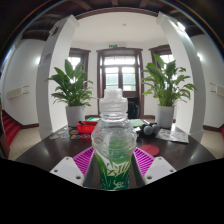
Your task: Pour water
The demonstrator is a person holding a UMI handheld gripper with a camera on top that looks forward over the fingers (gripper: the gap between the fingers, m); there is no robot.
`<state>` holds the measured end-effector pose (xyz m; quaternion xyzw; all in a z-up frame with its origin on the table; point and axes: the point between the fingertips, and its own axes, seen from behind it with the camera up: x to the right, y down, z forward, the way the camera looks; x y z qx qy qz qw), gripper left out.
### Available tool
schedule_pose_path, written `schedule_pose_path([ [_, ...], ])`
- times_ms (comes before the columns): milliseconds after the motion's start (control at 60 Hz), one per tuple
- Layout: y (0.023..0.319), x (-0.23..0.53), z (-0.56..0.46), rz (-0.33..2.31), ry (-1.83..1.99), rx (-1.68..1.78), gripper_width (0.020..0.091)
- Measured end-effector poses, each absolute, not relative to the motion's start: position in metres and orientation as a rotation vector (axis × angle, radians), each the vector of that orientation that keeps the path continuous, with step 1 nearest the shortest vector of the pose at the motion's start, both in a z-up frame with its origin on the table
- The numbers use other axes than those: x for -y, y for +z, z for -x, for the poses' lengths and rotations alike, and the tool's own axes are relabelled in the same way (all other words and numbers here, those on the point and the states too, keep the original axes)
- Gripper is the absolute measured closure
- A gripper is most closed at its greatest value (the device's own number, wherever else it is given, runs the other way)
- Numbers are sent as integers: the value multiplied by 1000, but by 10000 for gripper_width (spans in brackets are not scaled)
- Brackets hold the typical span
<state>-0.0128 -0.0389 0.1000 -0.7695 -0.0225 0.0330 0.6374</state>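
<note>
Here, tongs [113, 163] level, clamping upright water bottle [114, 140] above table [50, 148]

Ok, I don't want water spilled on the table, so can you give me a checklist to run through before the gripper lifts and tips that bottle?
1. Bottle sits between the gripper fingers: ok.
2. Both pink pads press on the bottle: cannot tell; they look close at either side, but contact is not clear.
3. Bottle upright: ok.
4. Cap removed for pouring: not ok, a white cap appears to be on.
5. Receiving cup or glass in sight: not ok; only a red object and dark clutter lie beyond on the table.
6. Water level: cannot tell.
</note>
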Motion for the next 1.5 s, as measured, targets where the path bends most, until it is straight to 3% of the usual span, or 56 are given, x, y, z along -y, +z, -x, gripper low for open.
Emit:
schedule_pose_path([
  [50, 101, 38, 15, 1739, 72, 53, 557],
  [183, 107, 34, 11, 1682, 42, 42, 679],
  [233, 106, 35, 15, 1675, 47, 66, 717],
  [317, 104, 35, 17, 1685, 55, 81, 720],
  [333, 103, 35, 16, 1688, 57, 82, 754],
  [517, 103, 36, 12, 1713, 30, 88, 757],
  [633, 123, 33, -12, 1716, -61, 167, 757],
  [767, 139, 10, -68, 1699, -367, 375, 758],
  [917, 128, -40, -126, 1677, -764, 708, 758],
  [1150, 149, -107, -141, 1413, -1197, 1160, 759],
  [1500, 176, -148, -110, 934, -1654, 1650, 741],
])
